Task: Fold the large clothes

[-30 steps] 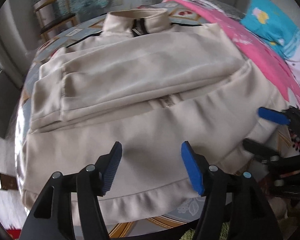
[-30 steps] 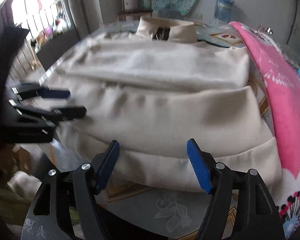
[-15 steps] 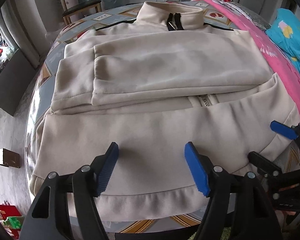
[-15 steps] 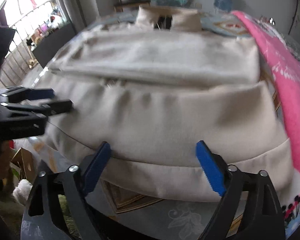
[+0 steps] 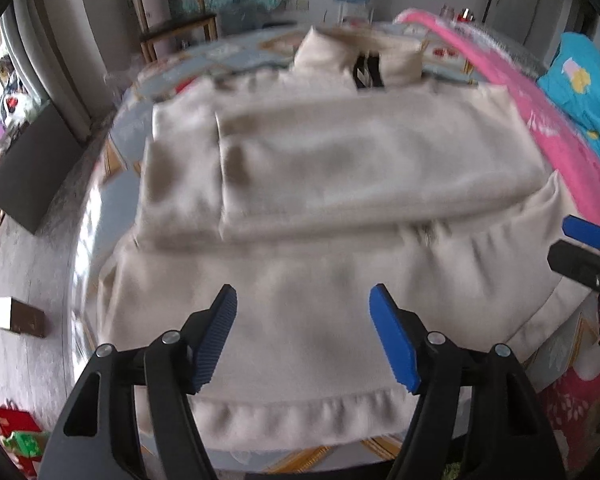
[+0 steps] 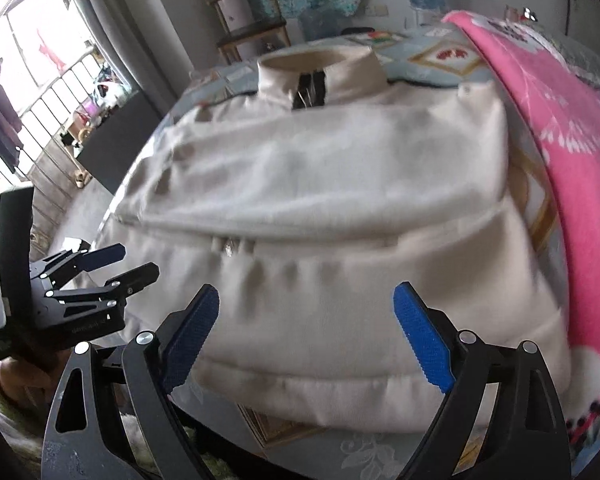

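Observation:
A cream zip jacket [image 5: 320, 208] lies flat on the round table, collar at the far side, both sleeves folded across its chest, hem towards me. It also shows in the right wrist view [image 6: 340, 216]. My left gripper [image 5: 304, 336] is open and empty, held over the hem's left half. My right gripper [image 6: 306, 332] is open and empty, held over the hem's right half. Each gripper shows in the other's view: the right one at the right edge [image 5: 580, 248], the left one at the left [image 6: 112, 264].
The table [image 5: 100, 216] has a patterned blue cloth. A pink blanket [image 6: 572, 128] and a turquoise cloth [image 5: 580, 88] lie along the table's right side. A wooden chair [image 5: 172, 28] stands behind the table. A small box [image 5: 18, 316] lies on the floor at left.
Both grippers have lifted and drawn back slightly from the hem, still open. The views now tilt up and show more of the room. The jacket has not moved.

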The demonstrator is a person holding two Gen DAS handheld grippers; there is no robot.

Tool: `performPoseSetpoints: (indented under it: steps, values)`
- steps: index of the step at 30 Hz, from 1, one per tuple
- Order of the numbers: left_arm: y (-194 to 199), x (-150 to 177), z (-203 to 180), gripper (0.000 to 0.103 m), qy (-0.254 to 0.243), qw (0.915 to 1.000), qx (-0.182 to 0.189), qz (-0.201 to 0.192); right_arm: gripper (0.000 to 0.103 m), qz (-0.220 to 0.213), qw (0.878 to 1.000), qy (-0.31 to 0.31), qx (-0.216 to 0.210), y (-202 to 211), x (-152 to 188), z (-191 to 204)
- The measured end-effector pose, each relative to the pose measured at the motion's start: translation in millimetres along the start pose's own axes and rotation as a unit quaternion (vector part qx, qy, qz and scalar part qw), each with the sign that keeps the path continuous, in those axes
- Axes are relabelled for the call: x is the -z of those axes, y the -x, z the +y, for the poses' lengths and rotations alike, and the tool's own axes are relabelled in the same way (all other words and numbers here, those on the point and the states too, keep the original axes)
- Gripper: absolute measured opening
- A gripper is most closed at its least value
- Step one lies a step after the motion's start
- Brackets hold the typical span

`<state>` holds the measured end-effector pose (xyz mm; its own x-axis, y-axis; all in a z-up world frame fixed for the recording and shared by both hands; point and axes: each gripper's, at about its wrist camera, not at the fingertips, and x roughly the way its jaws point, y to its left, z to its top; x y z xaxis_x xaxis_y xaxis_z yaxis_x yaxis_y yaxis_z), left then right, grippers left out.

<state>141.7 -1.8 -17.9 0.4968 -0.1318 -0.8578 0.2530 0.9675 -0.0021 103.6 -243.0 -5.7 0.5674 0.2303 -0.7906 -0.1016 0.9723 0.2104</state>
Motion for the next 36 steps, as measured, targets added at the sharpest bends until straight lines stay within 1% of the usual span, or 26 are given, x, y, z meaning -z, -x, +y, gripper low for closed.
performPoseSetpoints:
  steps: [2,4,7,9,10,11,12,14,16,18,19,20,21,22,23,24,26,27,28,29,30,32,36]
  values:
    - [7.0,-12.1,4.1,0.067,-0.008,0.9997,-0.001,-0.021,0.086,-0.008,1.000,0.009,-0.009,3.2,-18.2,0.8]
    - [12.0,-31.4,8.8,0.067,-0.016,0.9990,0.001,-0.041,0.086,-0.024,0.999,0.018,-0.019,7.0,-48.5,0.1]
    - [15.3,-75.1,18.8,0.069,-0.014,0.9972,0.016,-0.072,0.086,-0.041,0.998,0.019,-0.037,4.6,-96.0,-9.8]
    - [10.5,-102.8,21.2,0.071,-0.014,0.9962,0.026,-0.082,0.086,-0.043,0.998,0.012,-0.039,-3.2,-123.8,-18.7]
    - [4.6,-120.7,23.0,0.071,-0.012,0.9960,0.031,-0.083,0.086,-0.043,0.998,0.005,-0.036,-12.3,-147.8,-26.7]
    - [-0.3,-133.7,23.3,0.071,-0.010,0.9957,0.037,-0.084,0.086,-0.040,0.998,0.000,-0.038,-19.8,-163.7,-31.3]
    - [-9.4,-153.8,25.0,0.071,-0.004,0.9952,0.048,-0.085,0.086,-0.036,0.998,-0.009,-0.043,-30.3,-183.1,-38.5]
    - [-29.1,-187.9,25.5,0.071,0.007,0.9941,0.065,-0.086,0.086,-0.026,0.998,-0.025,-0.049,-49.1,-209.8,-49.3]
    - [-50.4,-216.8,21.8,0.071,0.016,0.9940,0.066,-0.085,0.086,-0.013,0.998,-0.043,-0.043,-76.0,-242.2,-63.2]
    - [-70.7,-240.8,17.5,0.070,0.012,0.9939,0.071,-0.083,0.080,0.001,0.998,-0.046,-0.036,-95.8,-260.3,-70.4]
    - [-79.9,-249.1,16.1,0.068,0.010,0.9944,0.066,-0.081,0.076,0.011,0.998,-0.048,-0.030,-109.6,-269.4,-74.7]
    - [-94.4,-260.0,12.8,0.061,0.007,0.9957,0.058,-0.073,0.071,0.020,0.998,-0.048,-0.029,-119.4,-274.5,-77.4]
    - [-102.2,-263.3,11.5,0.054,0.003,0.9960,0.059,-0.067,0.068,0.034,0.998,-0.046,-0.029,-133.4,-280.5,-80.4]
    - [-113.1,-268.0,9.1,0.051,0.000,0.9964,0.062,-0.057,0.062,0.044,0.998,-0.045,-0.025,-141.1,-282.0,-83.1]
    - [-122.9,-270.3,6.9,0.045,-0.003,0.9969,0.063,-0.047,0.055,0.053,0.997,-0.043,-0.021,-148.6,-282.6,-84.5]
    - [-130.9,-270.5,4.8,0.040,-0.006,0.9973,0.063,-0.038,0.051,0.064,0.997,-0.037,-0.018,-157.5,-281.9,-86.0]
    - [-139.7,-266.1,2.6,0.036,-0.011,0.9975,0.063,-0.029,0.039,0.077,0.996,-0.030,-0.017,-166.3,-277.7,-87.5]
    - [-143.2,-264.0,1.0,0.031,-0.016,0.9976,0.062,-0.026,0.036,0.086,0.996,-0.024,-0.017,-171.4,-273.3,-88.3]
    - [-146.3,-261.6,-1.0,0.026,-0.024,0.9977,0.059,-0.022,0.023,0.091,0.996,-0.020,-0.016,-174.2,-270.1,-88.6]
    - [-148.4,-258.6,-3.3,0.015,-0.033,0.9978,0.055,-0.016,0.010,0.094,0.995,-0.015,-0.014,-176.1,-267.1,-88.5]
    - [-147.8,-255.7,-5.3,0.010,-0.041,0.9978,0.051,-0.015,0.009,0.095,0.995,-0.010,-0.015,-176.0,-263.1,-87.9]
    - [-141.6,-249.2,-10.1,0.007,-0.059,0.9971,0.039,-0.025,0.007,0.081,0.997,0.008,-0.014,-166.5,-255.1,-83.8]
    - [-128.4,-234.9,-12.7,0.006,-0.080,0.9954,0.036,-0.037,0.007,0.058,0.997,0.045,-0.016,-143.1,-235.2,-72.9]
